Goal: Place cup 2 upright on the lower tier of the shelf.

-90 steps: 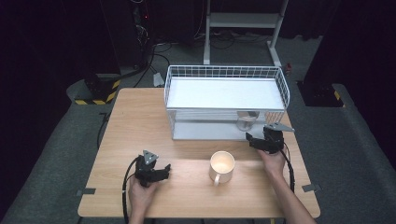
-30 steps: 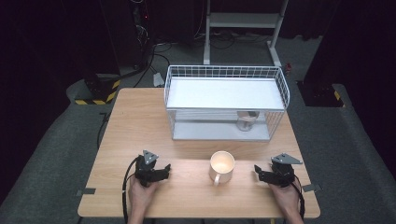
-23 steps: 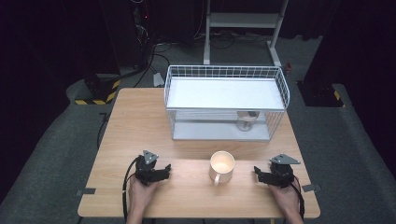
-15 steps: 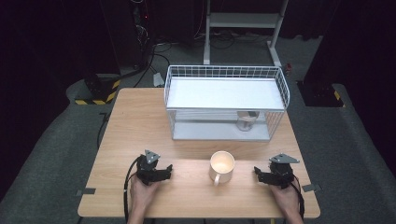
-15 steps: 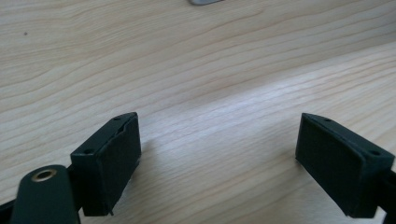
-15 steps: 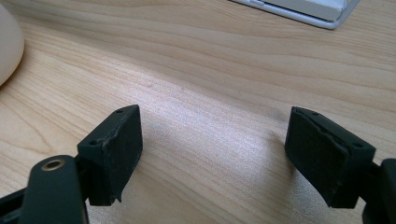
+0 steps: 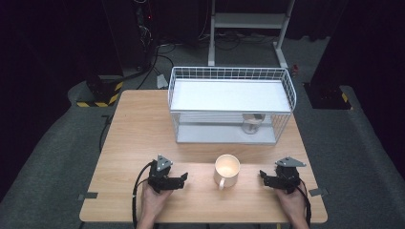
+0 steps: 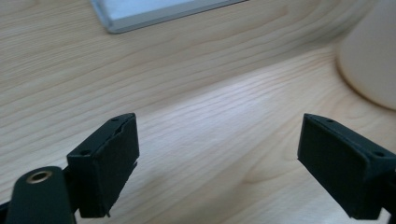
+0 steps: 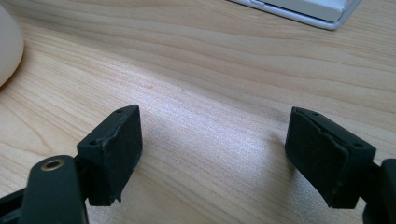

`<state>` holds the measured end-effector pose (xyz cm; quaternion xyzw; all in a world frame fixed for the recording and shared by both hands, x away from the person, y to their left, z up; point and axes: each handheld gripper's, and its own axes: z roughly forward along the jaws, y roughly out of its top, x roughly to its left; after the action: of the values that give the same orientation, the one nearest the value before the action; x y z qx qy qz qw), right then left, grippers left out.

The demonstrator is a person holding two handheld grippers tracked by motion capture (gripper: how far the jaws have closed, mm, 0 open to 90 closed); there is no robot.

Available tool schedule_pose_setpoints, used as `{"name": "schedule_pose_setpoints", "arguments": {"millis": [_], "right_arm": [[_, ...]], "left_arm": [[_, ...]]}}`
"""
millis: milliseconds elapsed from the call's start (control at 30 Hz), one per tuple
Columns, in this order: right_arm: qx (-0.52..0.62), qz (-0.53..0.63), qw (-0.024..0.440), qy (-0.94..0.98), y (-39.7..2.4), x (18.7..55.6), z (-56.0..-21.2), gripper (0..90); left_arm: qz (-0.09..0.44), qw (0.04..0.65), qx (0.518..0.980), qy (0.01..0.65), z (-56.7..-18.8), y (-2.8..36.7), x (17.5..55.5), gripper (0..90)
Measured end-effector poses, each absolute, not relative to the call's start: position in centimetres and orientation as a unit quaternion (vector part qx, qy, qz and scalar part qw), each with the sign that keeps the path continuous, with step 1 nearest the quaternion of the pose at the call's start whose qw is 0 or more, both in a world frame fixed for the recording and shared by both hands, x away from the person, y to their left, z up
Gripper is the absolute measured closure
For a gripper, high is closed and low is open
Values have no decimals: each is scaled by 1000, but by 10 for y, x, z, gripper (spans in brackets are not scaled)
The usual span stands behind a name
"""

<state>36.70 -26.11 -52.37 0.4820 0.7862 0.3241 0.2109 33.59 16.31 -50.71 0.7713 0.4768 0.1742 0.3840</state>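
A cream mug (image 7: pixel 226 169) stands upright at the front middle of the wooden table (image 7: pixel 138 129), handle toward the person. My left gripper (image 7: pixel 184 178) lies to its left, jaws pointing at the mug and apart from it. Its jaws have just been opening, and between them is only bare wood. In the left gripper view the left gripper (image 8: pixel 218 173) stands open, the mug (image 8: pixel 373 56) at the upper right. My right gripper (image 7: pixel 262 176) rests right of the mug, pointing at it. In the right gripper view the right gripper (image 9: pixel 214 158) is open over bare wood, the mug (image 9: pixel 6 44) at the left edge.
A white wire rack (image 7: pixel 232 76) with a flat white shelf stands at the back of the table. A small glass-like object (image 7: pixel 250 123) sits on its lower level at the right. The rack's base edge (image 8: pixel 154 10) (image 9: pixel 303 10) lies ahead of both grippers.
The right gripper came down from the rack's front right corner to the table's front right, then stayed. The left gripper has edged toward the mug.
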Motion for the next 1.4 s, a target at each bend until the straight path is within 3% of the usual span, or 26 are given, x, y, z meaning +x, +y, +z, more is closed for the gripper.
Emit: {"name": "schedule_pose_setpoints", "arguments": {"millis": [633,1400], "right_arm": [[483,325,211,785,-261,367,-524,191],[484,324,211,785,-261,367,-524,191]], "left_arm": [[132,424,793,416,-484,118,319,47],[125,434,813,369,-466,74,323,21]]}}
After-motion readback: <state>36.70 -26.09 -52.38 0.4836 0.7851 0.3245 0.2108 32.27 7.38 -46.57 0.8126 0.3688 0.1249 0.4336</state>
